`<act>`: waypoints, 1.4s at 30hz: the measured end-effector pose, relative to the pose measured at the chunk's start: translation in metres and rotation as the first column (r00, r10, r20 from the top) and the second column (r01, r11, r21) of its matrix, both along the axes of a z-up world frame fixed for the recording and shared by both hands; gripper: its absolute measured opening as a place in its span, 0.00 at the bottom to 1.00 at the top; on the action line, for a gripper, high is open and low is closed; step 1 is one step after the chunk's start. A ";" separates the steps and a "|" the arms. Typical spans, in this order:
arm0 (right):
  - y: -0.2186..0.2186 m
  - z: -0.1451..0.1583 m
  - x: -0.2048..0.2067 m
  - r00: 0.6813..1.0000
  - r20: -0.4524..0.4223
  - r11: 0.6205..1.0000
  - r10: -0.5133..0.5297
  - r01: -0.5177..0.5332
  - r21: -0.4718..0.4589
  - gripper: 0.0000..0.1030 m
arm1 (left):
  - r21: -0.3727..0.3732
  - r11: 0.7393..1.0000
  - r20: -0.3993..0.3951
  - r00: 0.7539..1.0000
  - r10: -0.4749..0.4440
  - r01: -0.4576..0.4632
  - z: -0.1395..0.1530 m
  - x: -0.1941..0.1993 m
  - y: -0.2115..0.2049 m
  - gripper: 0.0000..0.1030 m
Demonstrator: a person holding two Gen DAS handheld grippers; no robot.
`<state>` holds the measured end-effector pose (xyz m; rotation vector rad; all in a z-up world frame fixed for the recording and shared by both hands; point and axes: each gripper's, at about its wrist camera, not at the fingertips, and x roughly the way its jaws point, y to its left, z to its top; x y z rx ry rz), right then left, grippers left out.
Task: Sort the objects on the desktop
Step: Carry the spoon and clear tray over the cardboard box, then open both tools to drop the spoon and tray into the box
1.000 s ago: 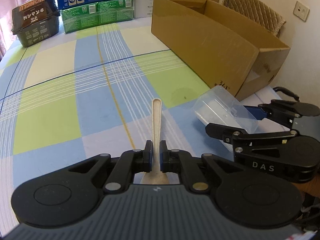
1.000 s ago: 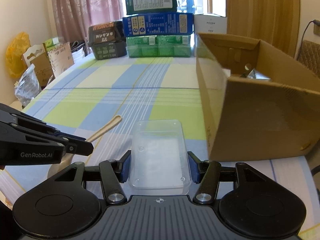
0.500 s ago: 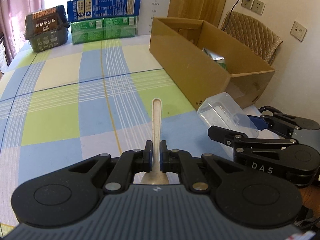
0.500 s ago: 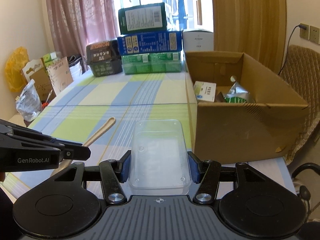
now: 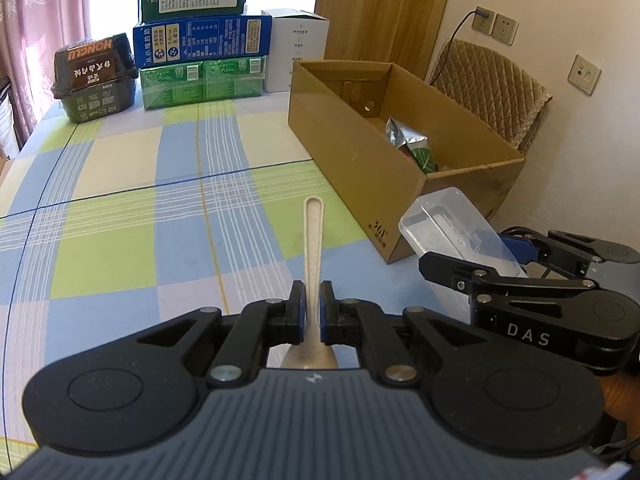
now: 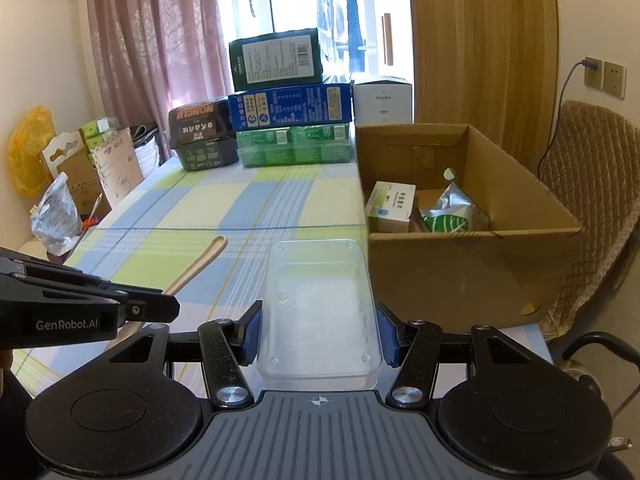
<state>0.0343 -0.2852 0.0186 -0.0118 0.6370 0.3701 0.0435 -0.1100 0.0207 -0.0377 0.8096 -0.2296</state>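
Your left gripper (image 5: 311,312) has its blue-padded fingers (image 5: 297,306) pinched nearly closed on the neck of a beige spoon (image 5: 311,248), whose handle runs straight out toward 12 o'clock above the checked tablecloth (image 5: 120,216) while the bowl sits back under the gripper body. Your right gripper (image 6: 319,334) stands much wider, its pads pressed against the two long sides of a clear plastic container (image 6: 318,304), which it holds bottom up and pointing forward toward 12 o'clock. From the left wrist camera that same container (image 5: 452,226) shows at about 3 o'clock, held clear of the cloth just beside the near corner of the open cardboard box (image 5: 360,160). From the right wrist camera the box (image 6: 472,264) lies at roughly 1 o'clock, just beside the container, and inside it you can see a small white and green carton (image 6: 390,206) and a silver and green foil pouch (image 6: 452,208). The spoon (image 6: 198,266) angles up at 10 o'clock. At the far end of the table, near 12 o'clock, packaged boxes (image 6: 290,108) are stacked.
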 end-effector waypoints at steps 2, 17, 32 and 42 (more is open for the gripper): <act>-0.003 0.003 0.000 1.000 -0.002 1.000 -0.010 0.010 0.001 0.52 | -0.001 1.000 0.003 1.000 -0.002 0.002 0.002 0.000 -0.003 0.04; -0.033 0.019 0.008 0.998 0.004 0.997 -0.070 0.070 0.016 0.52 | -0.030 0.999 0.017 0.999 -0.039 0.039 0.016 0.008 -0.028 0.04; -0.100 0.069 0.096 0.989 0.072 0.992 -0.129 0.128 0.015 0.52 | -0.109 0.989 0.063 0.993 -0.096 0.102 0.062 0.086 -0.086 0.04; -0.129 0.053 0.182 0.987 -0.005 0.986 -0.160 0.160 0.036 0.52 | -0.194 0.980 0.041 0.998 -0.043 0.051 0.062 0.181 -0.115 0.04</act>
